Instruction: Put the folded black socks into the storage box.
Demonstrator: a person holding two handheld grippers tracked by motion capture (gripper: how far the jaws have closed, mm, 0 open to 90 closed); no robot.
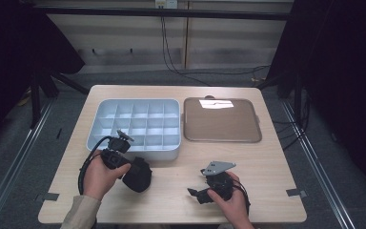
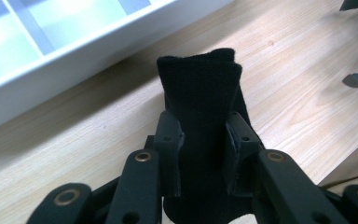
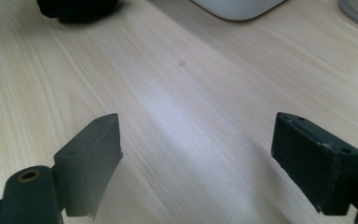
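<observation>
Left tongs [image 2: 200, 140]: pinching a black folded cloth [image 2: 200, 93], held just above the wooden worktop [image 1: 267, 167], near the front wall of the white compartment tray [image 1: 138, 153]. Flat brown tray [image 1: 221, 120]: beside the compartment tray, on its right. Right tongs [image 3: 196, 154]: spread wide, nothing between them, low over bare worktop, well apart from the cloth.

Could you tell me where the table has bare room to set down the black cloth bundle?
The left gripper grips the black cloth bundle. Bare wood lies between it and the open right gripper, and along the table's right edge, beside the brown tray. It is tightest between the bundle and the white compartment box.
</observation>
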